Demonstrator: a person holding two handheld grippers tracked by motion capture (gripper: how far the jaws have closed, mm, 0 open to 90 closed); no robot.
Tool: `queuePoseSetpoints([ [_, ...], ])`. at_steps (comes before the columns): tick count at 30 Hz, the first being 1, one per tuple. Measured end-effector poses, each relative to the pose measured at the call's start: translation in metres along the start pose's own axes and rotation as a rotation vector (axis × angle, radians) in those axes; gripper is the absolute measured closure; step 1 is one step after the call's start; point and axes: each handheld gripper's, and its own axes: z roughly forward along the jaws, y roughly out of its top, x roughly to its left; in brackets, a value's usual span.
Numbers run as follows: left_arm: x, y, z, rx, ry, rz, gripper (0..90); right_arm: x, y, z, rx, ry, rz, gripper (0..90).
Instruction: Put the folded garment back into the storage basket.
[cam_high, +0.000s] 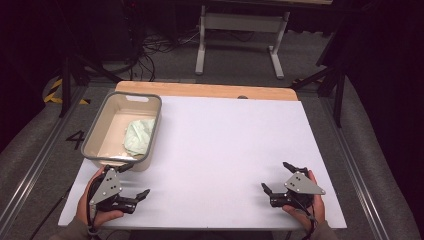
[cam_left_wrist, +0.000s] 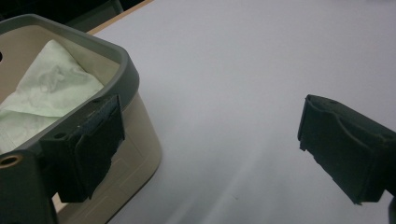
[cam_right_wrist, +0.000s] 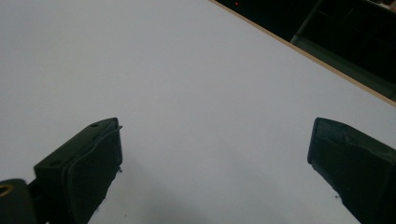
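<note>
A beige tub with a grey rim (cam_high: 153, 97) stands at the table's left. Inside it lies a pale green cloth (cam_high: 139, 135), also seen as the cloth (cam_left_wrist: 49, 91) in the left gripper view behind the tub's rim (cam_left_wrist: 126, 70). My left gripper (cam_high: 134, 181) rests near the front left edge, just in front of the tub, open with nothing between its jaws; one jaw is close to the tub's near corner. My right gripper (cam_high: 276, 176) sits at the front right, open over bare white table. In their own views the left gripper (cam_left_wrist: 210, 149) and right gripper (cam_right_wrist: 215, 163) hold nothing.
The white tabletop (cam_high: 225, 145) has a wooden strip (cam_high: 200, 90) along its far edge. Beyond it stand a white table frame (cam_high: 240, 40), cables on the floor and dark tripod legs (cam_high: 325, 75). A person's hands hold both grippers at the near edge.
</note>
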Motion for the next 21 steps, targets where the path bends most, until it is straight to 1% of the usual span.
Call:
queuePoseSetpoints([
  [2,-0.0010,0.0006,-0.0003,0.002,0.000,0.000,8.2,0.0003,0.0002,-0.0004,-0.004,-0.001,0.002,3.9],
  [6,-0.0010,0.0016,-0.0003,0.001,0.002,0.020,8.2,0.0011,0.0013,-0.0010,-0.012,-0.001,-0.004,3.9],
  [8,-0.0008,0.0002,-0.0001,0.005,0.001,0.015,8.2,0.0012,0.0017,-0.0008,-0.014,-0.005,-0.001,3.9],
  [9,-0.0014,-0.0003,-0.0004,0.000,-0.004,0.002,8.2,0.0013,0.0020,-0.0008,-0.017,-0.007,0.000,4.0],
  [11,-0.0009,0.0000,-0.0017,-0.002,0.000,0.015,8.2,0.0022,0.0029,-0.0008,-0.018,-0.010,-0.001,4.0],
  [14,-0.0021,-0.0003,-0.0017,0.000,-0.009,0.010,8.2,0.0031,0.0035,0.0001,-0.014,-0.014,-0.005,4.0],
  [21,-0.0014,0.0002,-0.0018,-0.004,-0.004,0.017,8.2,0.0033,0.0033,0.0002,-0.014,-0.017,-0.008,4.0],
])
